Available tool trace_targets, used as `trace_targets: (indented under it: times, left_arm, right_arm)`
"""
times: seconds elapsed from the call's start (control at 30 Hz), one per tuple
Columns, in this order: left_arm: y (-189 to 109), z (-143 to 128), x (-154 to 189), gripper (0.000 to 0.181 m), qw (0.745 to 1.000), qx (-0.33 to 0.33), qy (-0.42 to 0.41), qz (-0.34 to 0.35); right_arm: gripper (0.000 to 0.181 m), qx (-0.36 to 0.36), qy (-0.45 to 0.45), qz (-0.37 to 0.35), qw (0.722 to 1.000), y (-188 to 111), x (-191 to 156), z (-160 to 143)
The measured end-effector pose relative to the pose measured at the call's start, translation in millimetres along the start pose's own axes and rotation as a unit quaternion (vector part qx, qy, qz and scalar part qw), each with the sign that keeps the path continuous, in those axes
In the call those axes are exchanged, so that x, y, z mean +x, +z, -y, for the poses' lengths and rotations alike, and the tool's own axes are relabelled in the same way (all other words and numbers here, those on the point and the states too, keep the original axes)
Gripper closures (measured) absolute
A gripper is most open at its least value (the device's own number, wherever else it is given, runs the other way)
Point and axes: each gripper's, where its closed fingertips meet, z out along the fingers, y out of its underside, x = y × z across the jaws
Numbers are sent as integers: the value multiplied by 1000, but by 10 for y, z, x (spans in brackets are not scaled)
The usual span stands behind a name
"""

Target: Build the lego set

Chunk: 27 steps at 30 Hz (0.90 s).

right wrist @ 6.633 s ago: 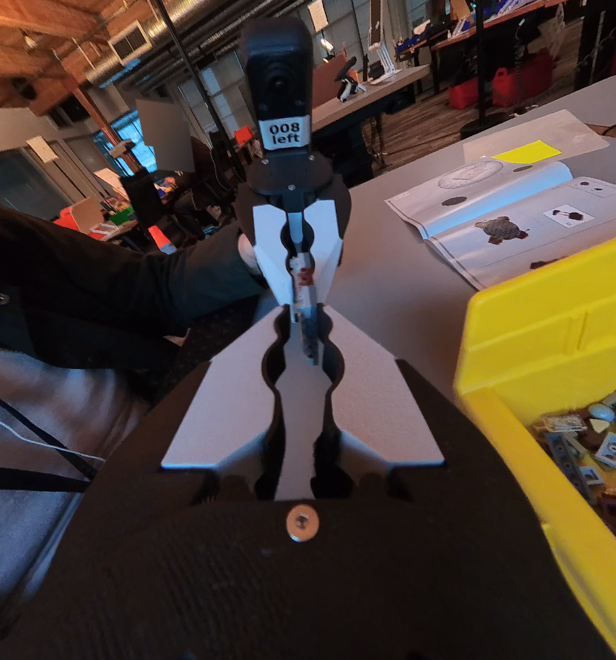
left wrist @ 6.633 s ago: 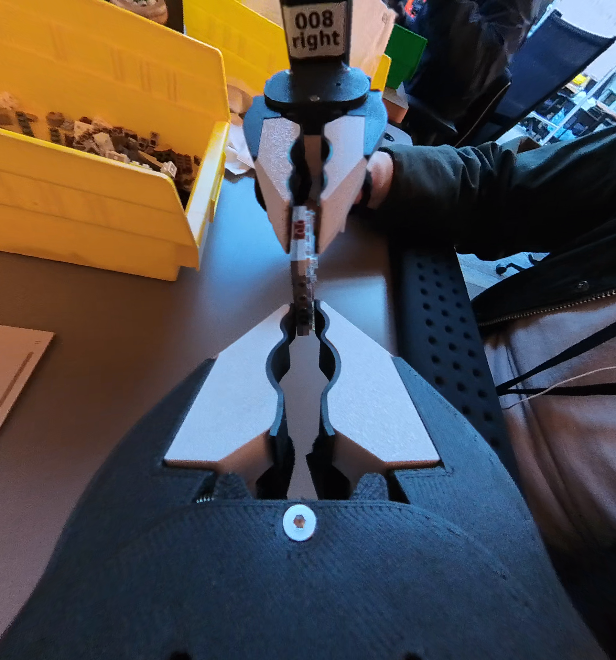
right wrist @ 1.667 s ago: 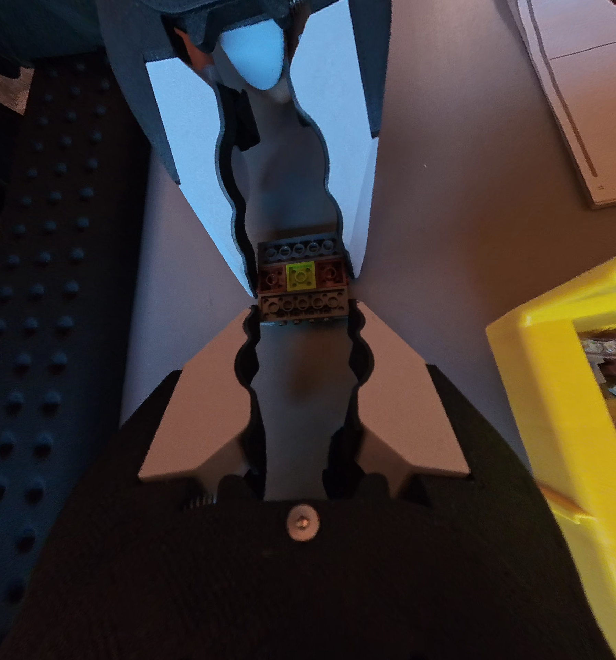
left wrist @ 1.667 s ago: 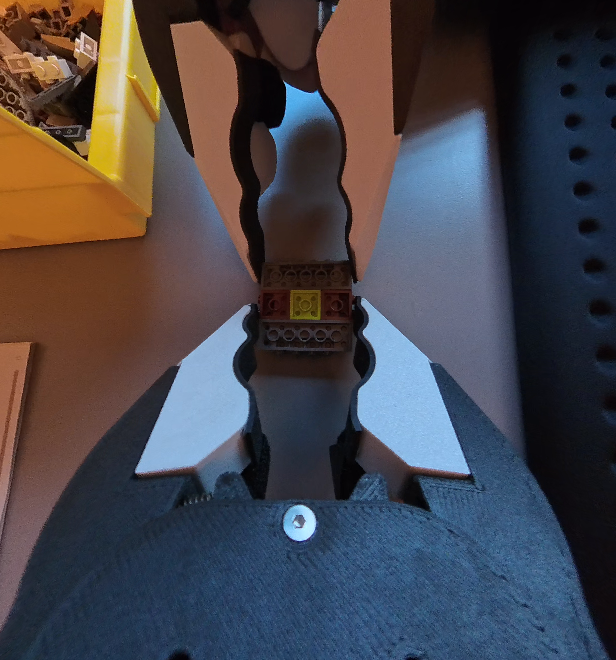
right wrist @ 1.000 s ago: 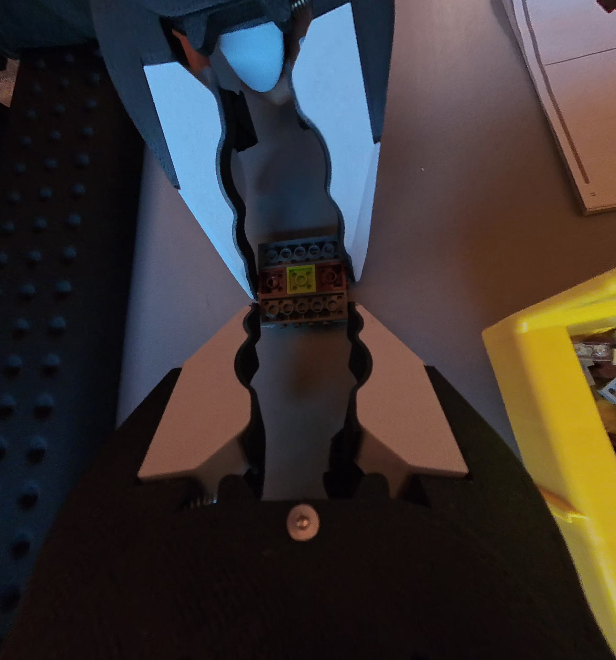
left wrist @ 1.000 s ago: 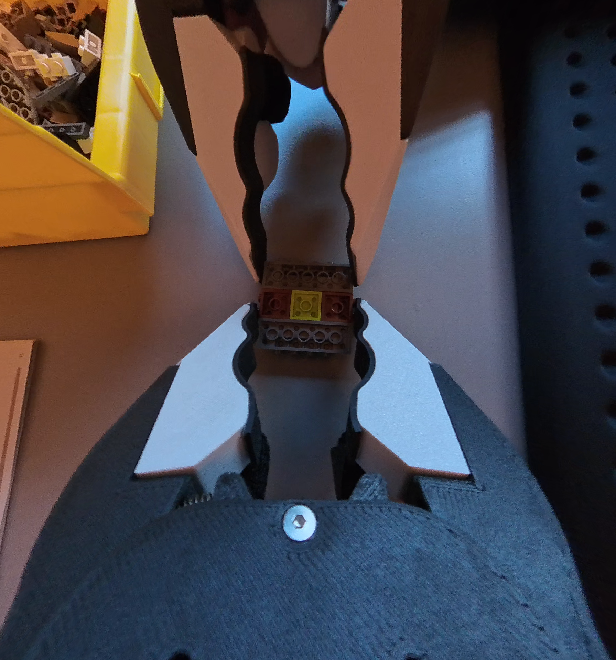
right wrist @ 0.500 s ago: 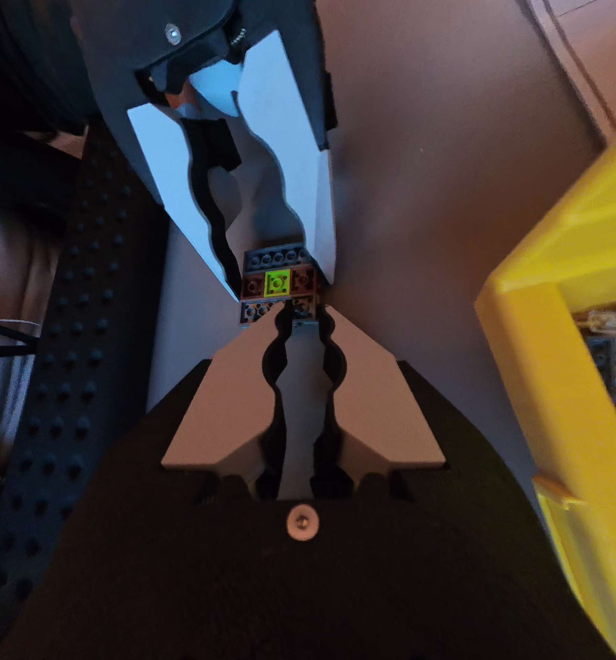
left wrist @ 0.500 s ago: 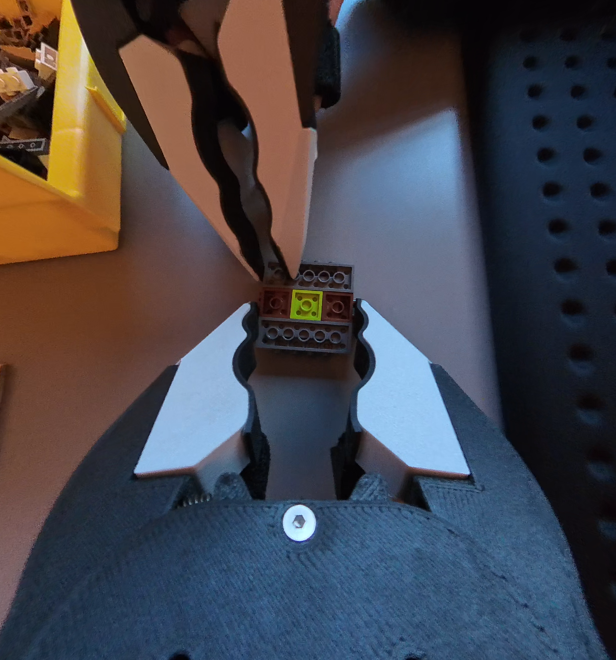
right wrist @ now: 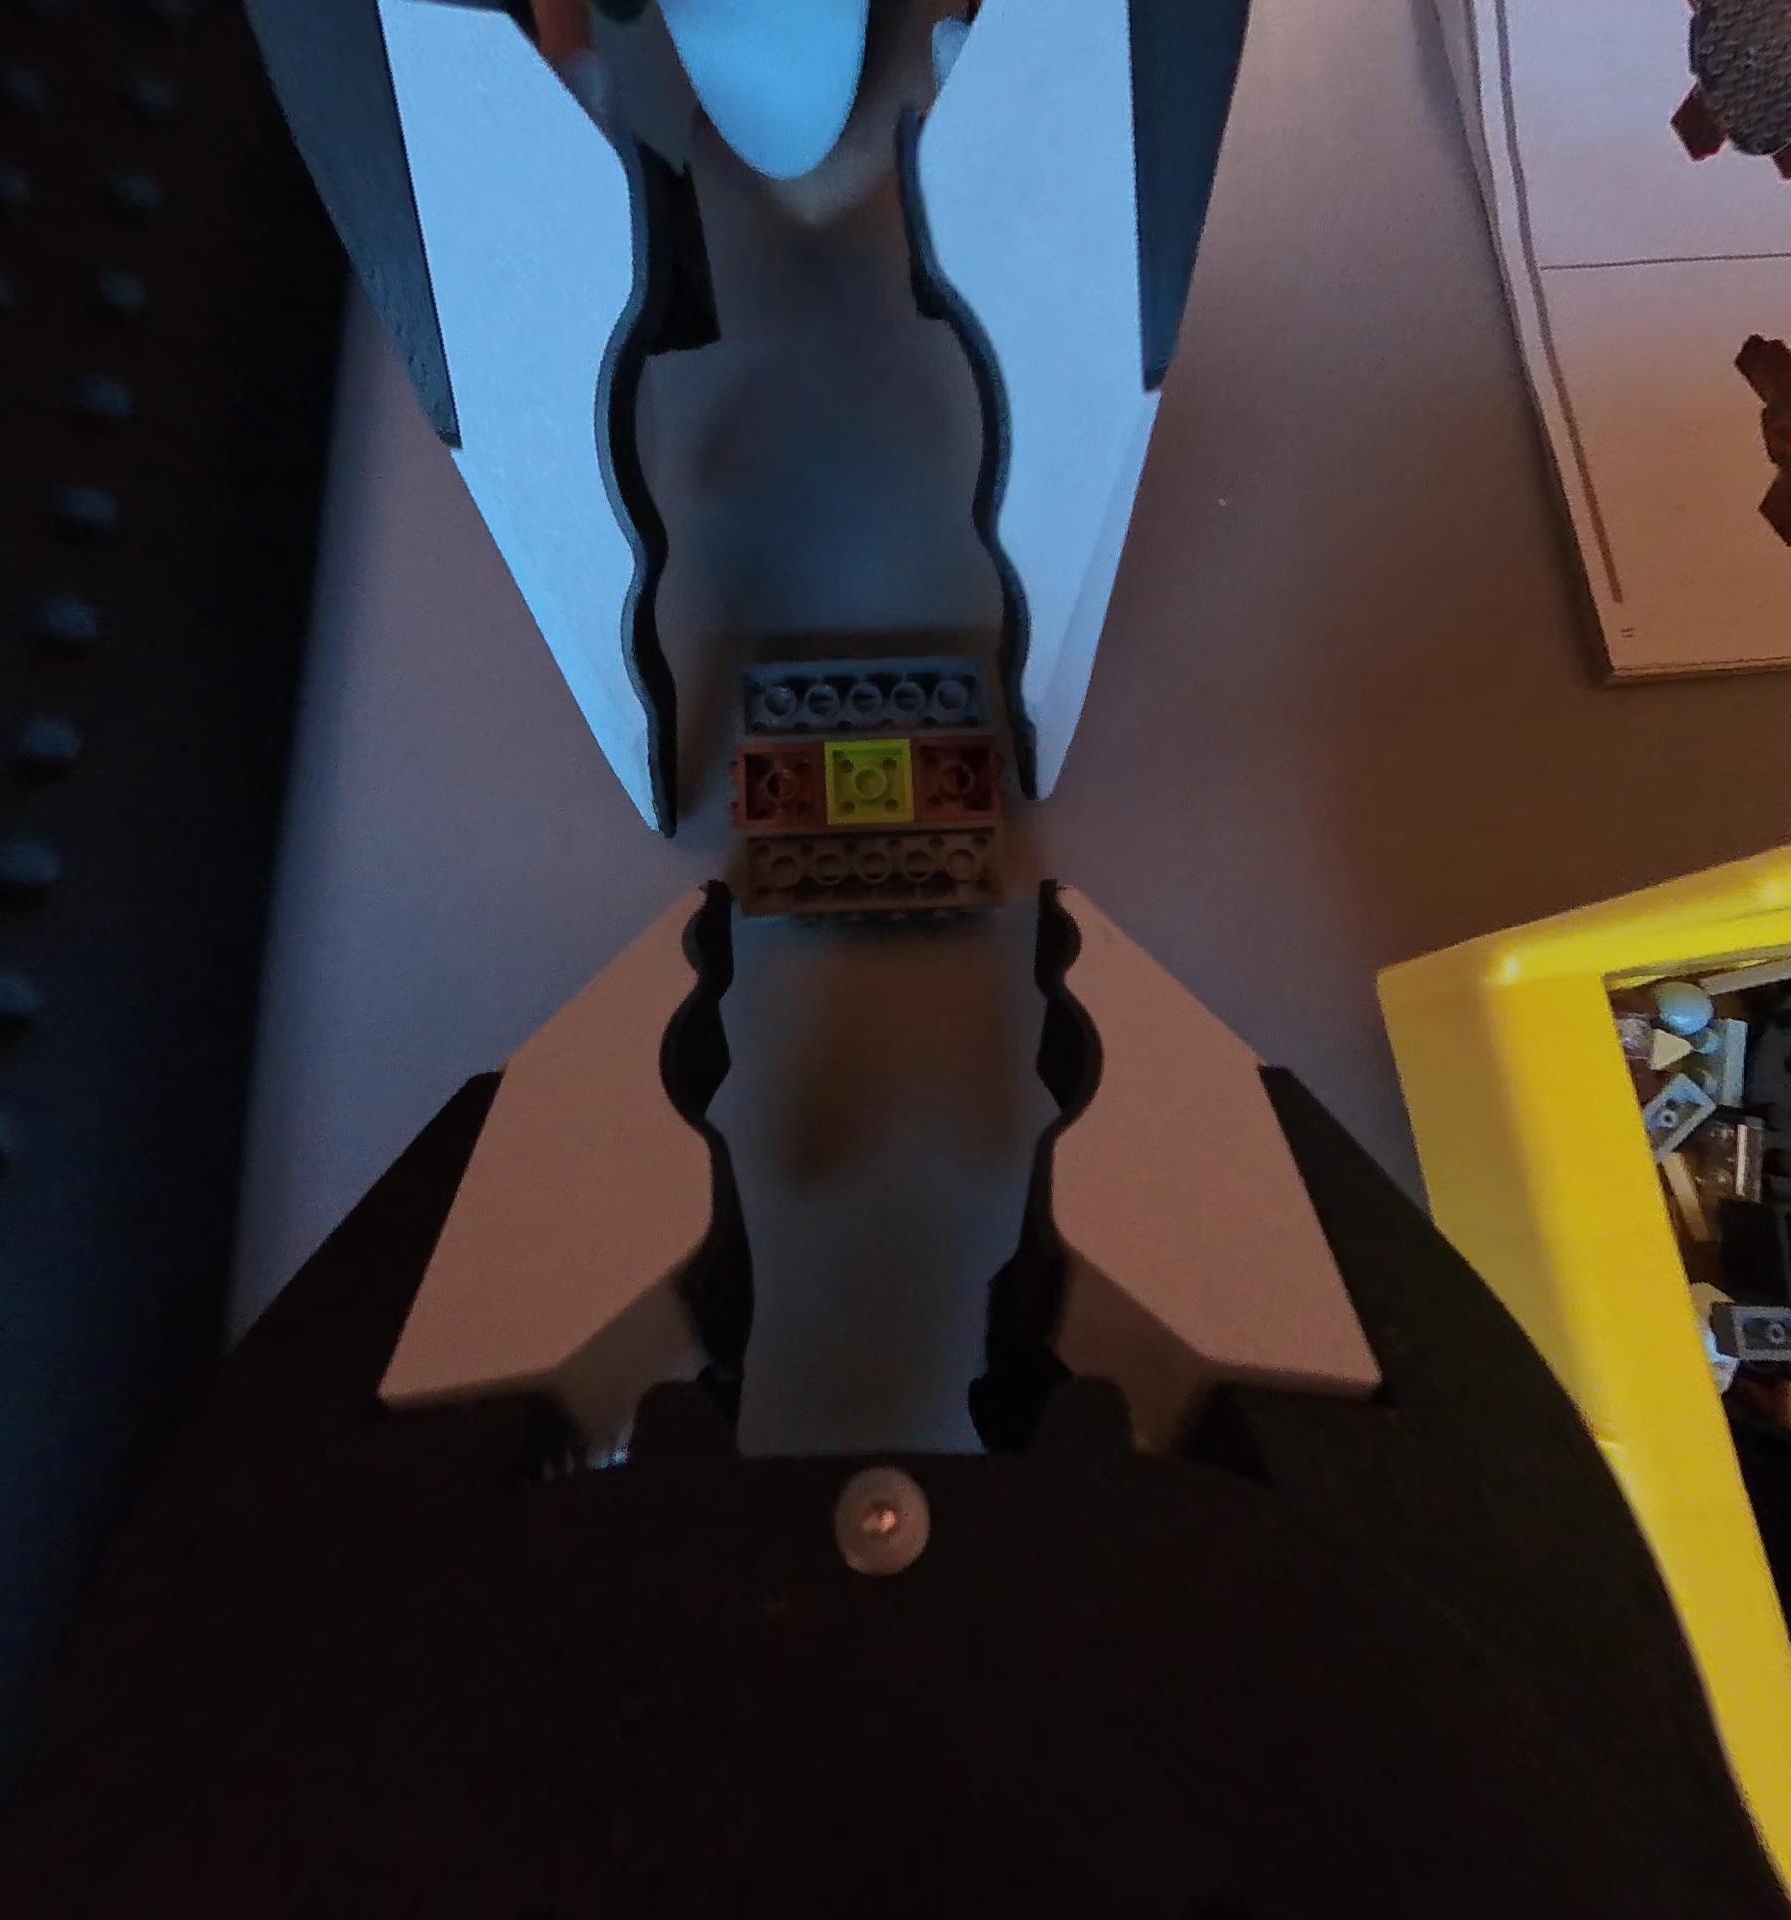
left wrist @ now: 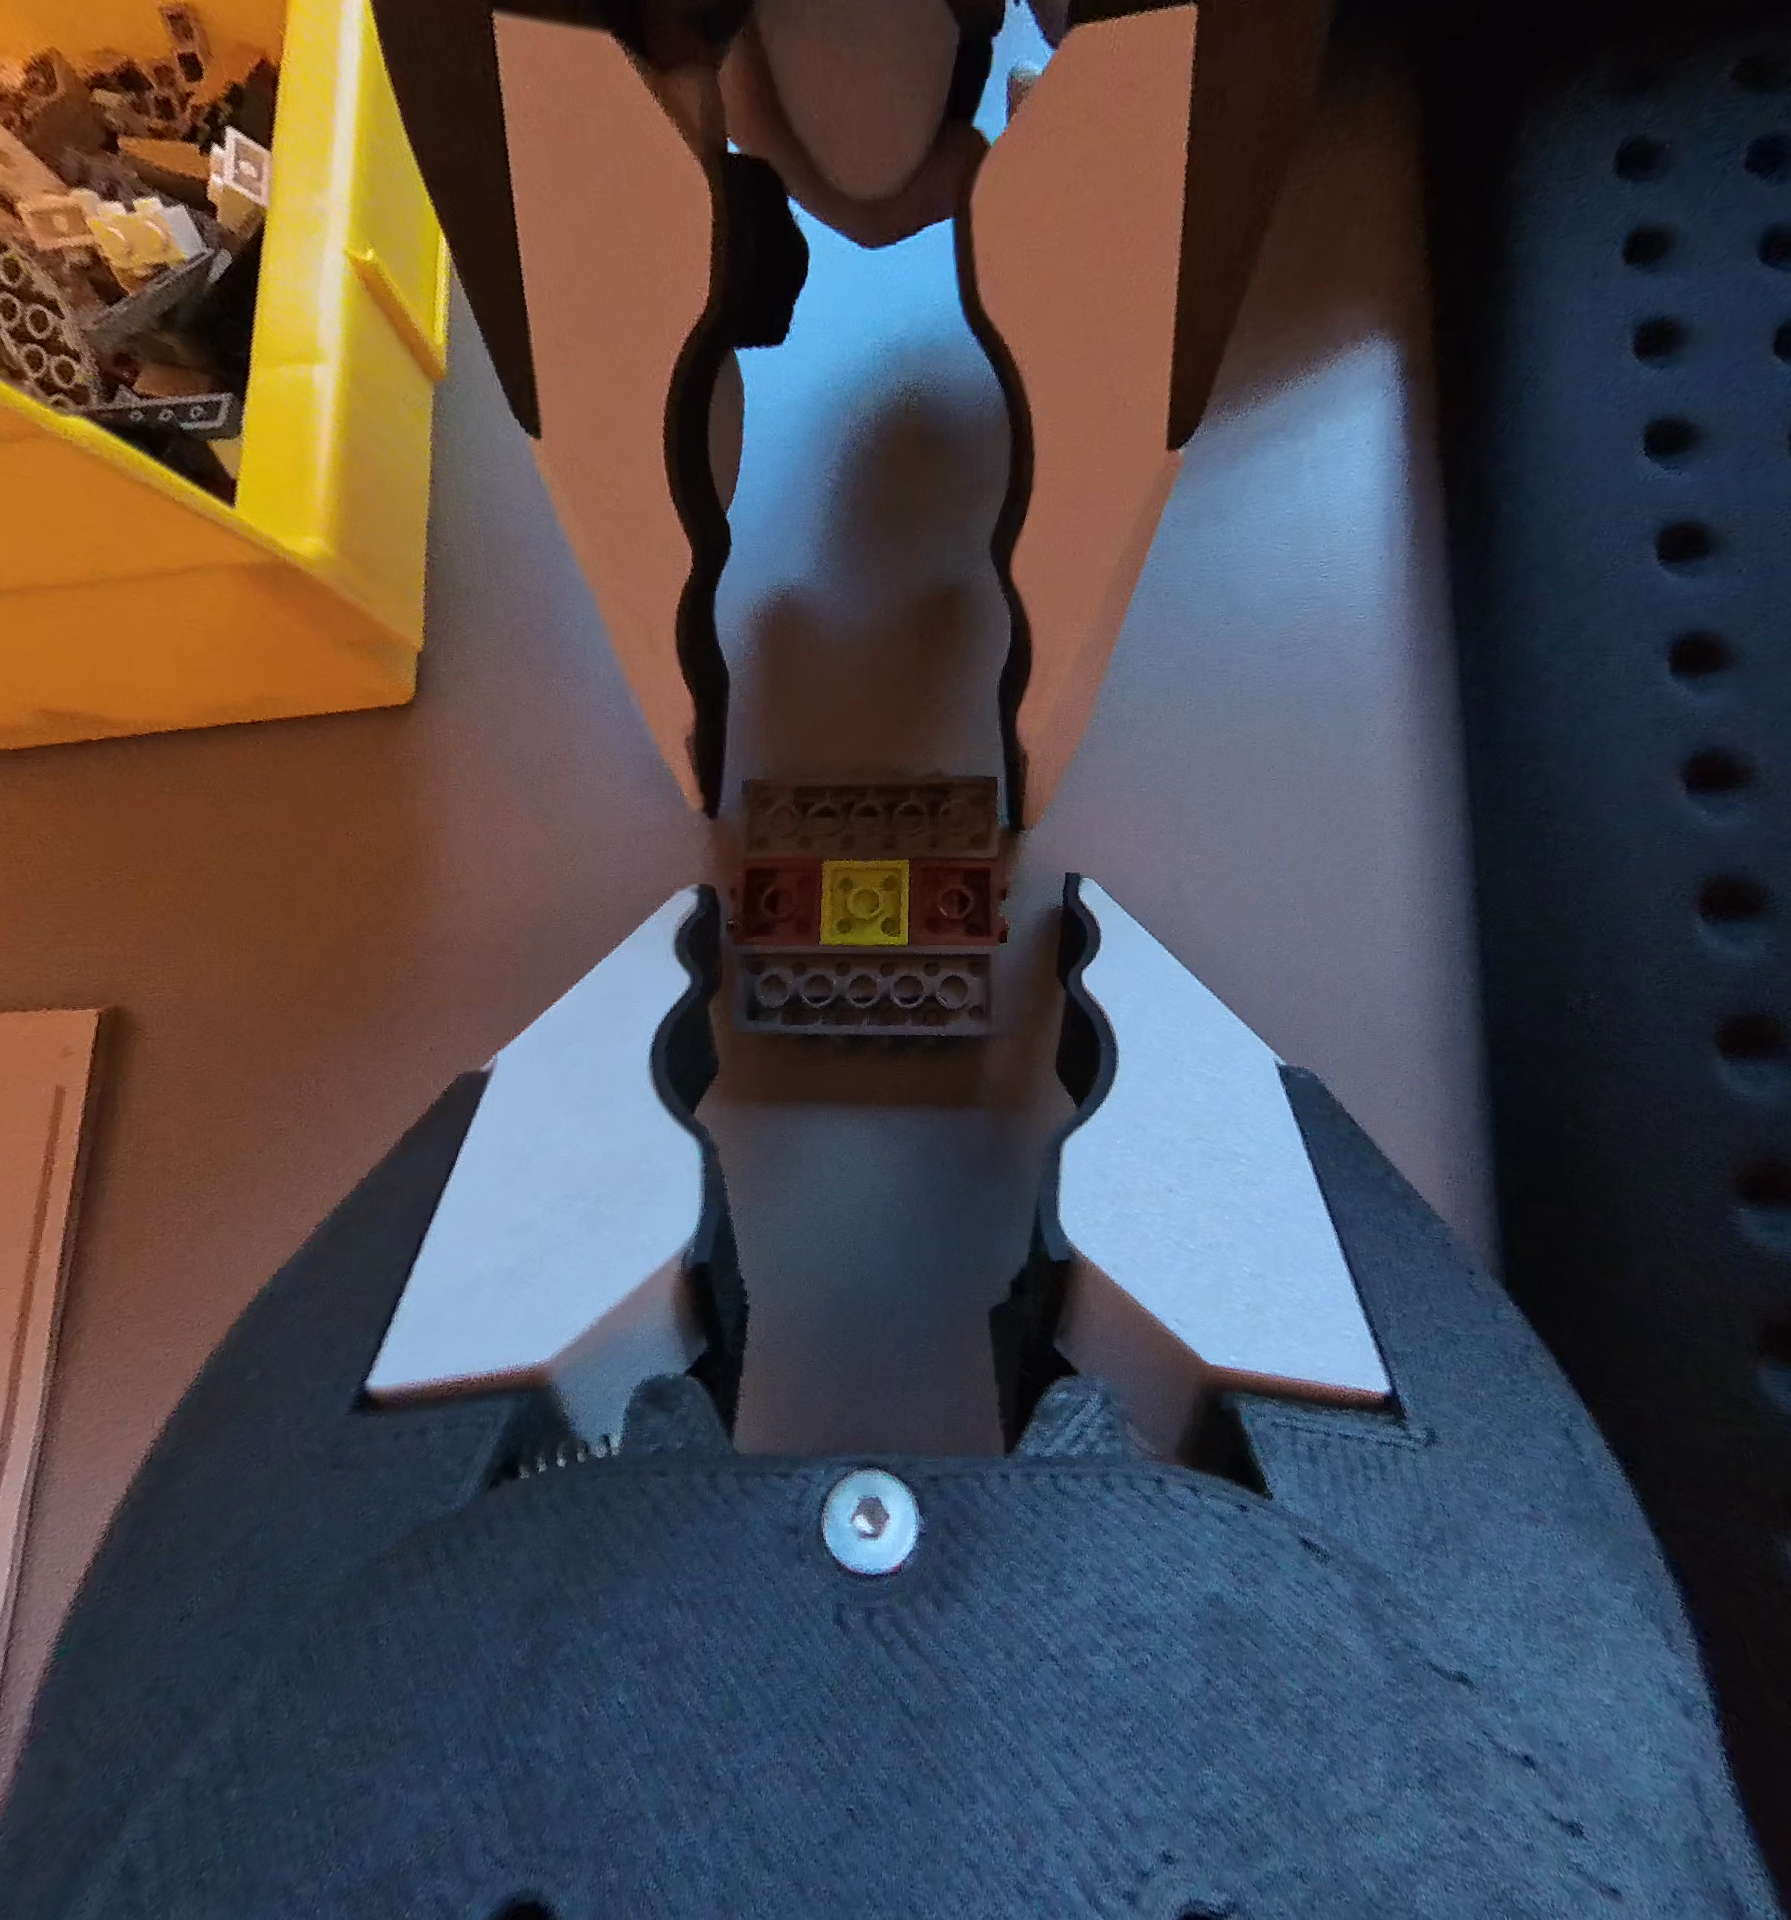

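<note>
Both our grippers, left (left wrist: 880, 914) and right (right wrist: 875, 894), hang spread wide and empty, tips facing across the small brick assembly (left wrist: 867, 906) (grey, brown, yellow centre) lying flat on the table (left wrist: 1234, 675).

Yellow bin (left wrist: 330, 312) cut off by frame edge – loose pieces inside too small to identify. Booklet (right wrist: 1701, 364) beyond bin cropped – pictures blurred.
</note>
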Motion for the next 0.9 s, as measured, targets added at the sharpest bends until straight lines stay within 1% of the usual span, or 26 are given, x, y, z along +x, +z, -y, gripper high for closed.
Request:
trace_targets:
  times: [0.07,0.1,0.13,0.43,0.63,0.73,0.9]
  left_arm:
    - [10,4,-13,121,1000,1,0,3]
    - [11,5,-36,126,1000,2,-3,8]
    - [14,5,-48,127,1000,5,-5,10]
    - [16,3,-39,129,1000,-5,5,12]
    - [20,10,-35,129,1000,-3,15,18]
    - [17,11,-43,129,1000,-2,-1,14]
    - [17,2,-47,129,1000,-6,-5,15]
  right_arm:
    - [130,-2,-5,0,1000,7,-7,0]
    - [130,5,-9,0,1000,12,-10,22]
    - [131,12,-9,4,1000,16,-26,50]
    - [134,2,-12,2,1000,22,-26,76]
    - [134,22,22,31,999,11,-27,84]
    - [133,30,32,41,998,12,-25,83]
    - [132,15,2,12,1000,25,-21,75]
